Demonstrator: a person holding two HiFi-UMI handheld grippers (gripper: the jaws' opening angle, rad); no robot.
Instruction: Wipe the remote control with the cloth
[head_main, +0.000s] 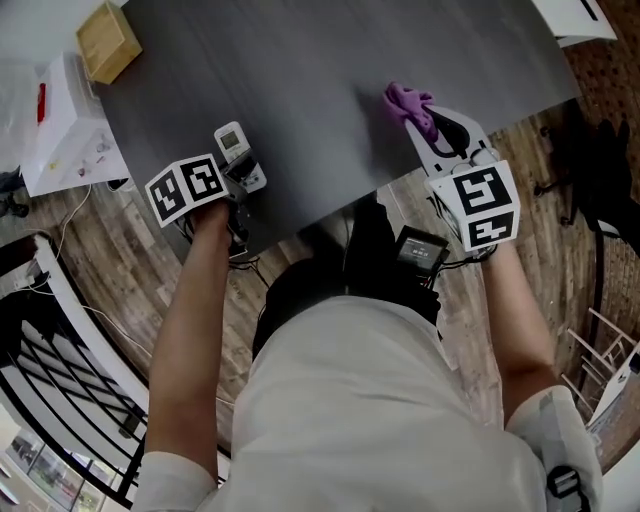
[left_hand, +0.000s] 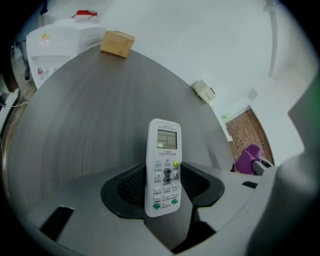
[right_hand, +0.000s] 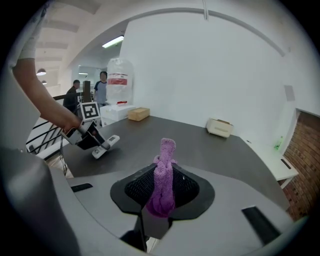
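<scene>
The left gripper (left_hand: 163, 192) is clenched on the white remote control (left_hand: 163, 160). Its 2 jaws pinch the button end, and the screen end sticks out over the near left part of the dark table (head_main: 300, 90). The right gripper (right_hand: 161, 192) grasps the bunched purple cloth (right_hand: 164, 170) over the table's near right edge, well apart from the remote. A wooden box (head_main: 108, 42) sits at the far left.

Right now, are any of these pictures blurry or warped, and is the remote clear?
Left gripper view: fisheye with dark corners, the table bows at its edge, yet the remote is sharp, buttons distinct. Right gripper view: same warping, the cloth crisp, a ceiling light bright at upper left. Head view: sharp, evenly lit, straighter lines.
</scene>
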